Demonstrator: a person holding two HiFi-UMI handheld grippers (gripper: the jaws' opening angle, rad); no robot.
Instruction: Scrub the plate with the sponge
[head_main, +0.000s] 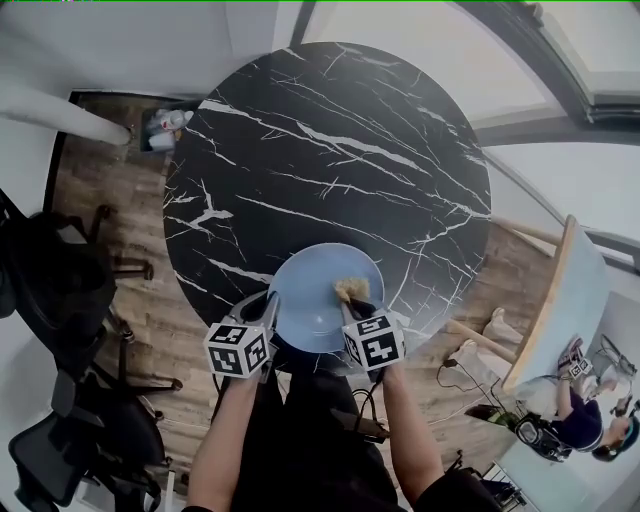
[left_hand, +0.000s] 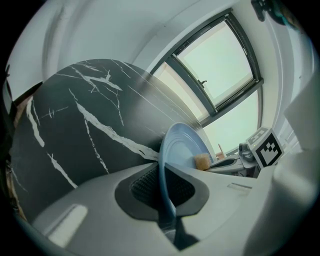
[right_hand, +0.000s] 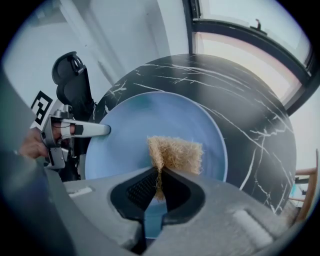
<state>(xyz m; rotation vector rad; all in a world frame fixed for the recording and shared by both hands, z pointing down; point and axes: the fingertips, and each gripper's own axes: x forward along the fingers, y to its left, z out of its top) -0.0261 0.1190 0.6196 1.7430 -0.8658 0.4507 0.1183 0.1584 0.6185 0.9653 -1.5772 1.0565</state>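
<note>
A round black marble table (head_main: 330, 150) with white veins stands on a wood floor (head_main: 100, 200); black chairs (head_main: 50, 290) crowd the left, a window (left_hand: 220, 60) lies beyond; the blue plate (head_main: 322, 290) sits at the table's near edge, its rim clamped in the left gripper (left_hand: 165, 187); the right gripper (right_hand: 159, 175) pinches the sponge (right_hand: 177, 152) over the plate.

A round black marble counter (head_main: 330, 150) with white veins. A round pale-blue plate (head_main: 308, 290) is over its near edge
</note>
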